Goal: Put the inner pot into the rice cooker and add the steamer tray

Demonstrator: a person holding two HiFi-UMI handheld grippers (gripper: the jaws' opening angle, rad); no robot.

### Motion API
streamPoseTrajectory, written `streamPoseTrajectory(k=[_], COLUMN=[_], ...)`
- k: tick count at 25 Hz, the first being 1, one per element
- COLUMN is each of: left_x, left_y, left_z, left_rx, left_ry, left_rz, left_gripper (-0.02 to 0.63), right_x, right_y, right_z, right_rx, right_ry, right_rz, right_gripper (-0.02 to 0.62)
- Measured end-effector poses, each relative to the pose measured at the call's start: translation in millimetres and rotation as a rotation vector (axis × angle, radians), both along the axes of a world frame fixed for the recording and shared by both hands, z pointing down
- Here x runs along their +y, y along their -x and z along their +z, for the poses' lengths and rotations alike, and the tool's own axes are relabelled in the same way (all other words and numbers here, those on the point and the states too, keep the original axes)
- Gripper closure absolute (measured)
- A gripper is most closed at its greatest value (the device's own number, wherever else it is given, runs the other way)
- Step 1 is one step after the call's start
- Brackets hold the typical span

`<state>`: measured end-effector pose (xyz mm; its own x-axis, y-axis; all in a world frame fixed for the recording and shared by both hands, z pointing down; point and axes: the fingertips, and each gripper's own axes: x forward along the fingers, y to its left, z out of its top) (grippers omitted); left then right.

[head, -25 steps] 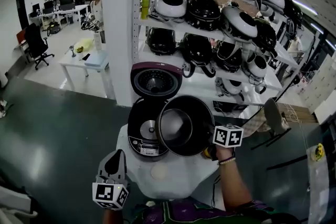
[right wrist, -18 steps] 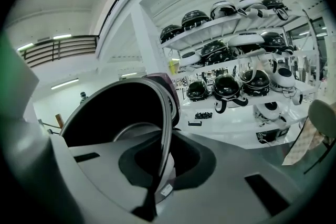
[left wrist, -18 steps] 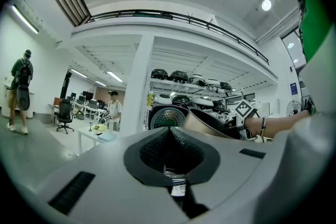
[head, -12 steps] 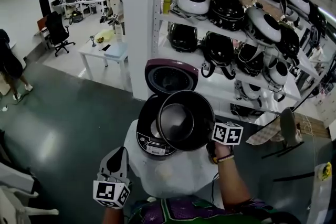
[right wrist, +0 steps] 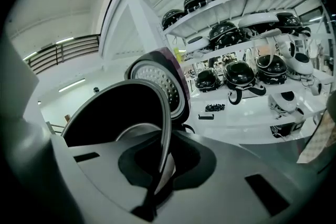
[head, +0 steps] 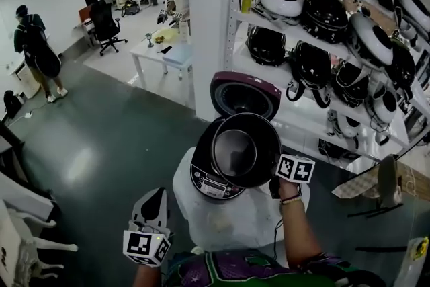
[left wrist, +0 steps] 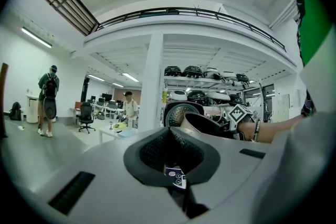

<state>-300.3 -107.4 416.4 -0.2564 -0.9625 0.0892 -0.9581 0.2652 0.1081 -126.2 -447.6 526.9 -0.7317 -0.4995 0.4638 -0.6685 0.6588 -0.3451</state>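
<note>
The right hand-held gripper pinches the rim of the inner pot. The pot is tilted over the open rice cooker on the white worktop. The left hand-held gripper is closed and empty.

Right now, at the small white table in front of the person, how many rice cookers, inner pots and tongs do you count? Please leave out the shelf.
Rice cooker, lid open: 1
Inner pot, held over the cooker: 1
Tongs: 2, the left tongs shut, the right tongs shut on the pot's rim
Total: 4
</note>
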Motion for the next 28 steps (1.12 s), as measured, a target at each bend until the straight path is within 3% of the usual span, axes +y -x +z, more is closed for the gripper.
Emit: streamPoseTrajectory(k=[14,28], left_x=[9.6,21.0], left_y=[8.4,15.4], left_z=[1.3,19.2], left_rx=[-0.004,0.02], left_ry=[0.058,0.092], left_rz=[-0.154,-0.224], left_gripper=[0.584,0.584], right_x=[-27.9,-44.3], right_y=[44.5,67.8], right_z=[44.1,91.1], right_rx=[0.046,0.155], right_ry=[0.075,0.102], right_rz=[-0.063,-0.063], right_gripper=[0.574,0.571])
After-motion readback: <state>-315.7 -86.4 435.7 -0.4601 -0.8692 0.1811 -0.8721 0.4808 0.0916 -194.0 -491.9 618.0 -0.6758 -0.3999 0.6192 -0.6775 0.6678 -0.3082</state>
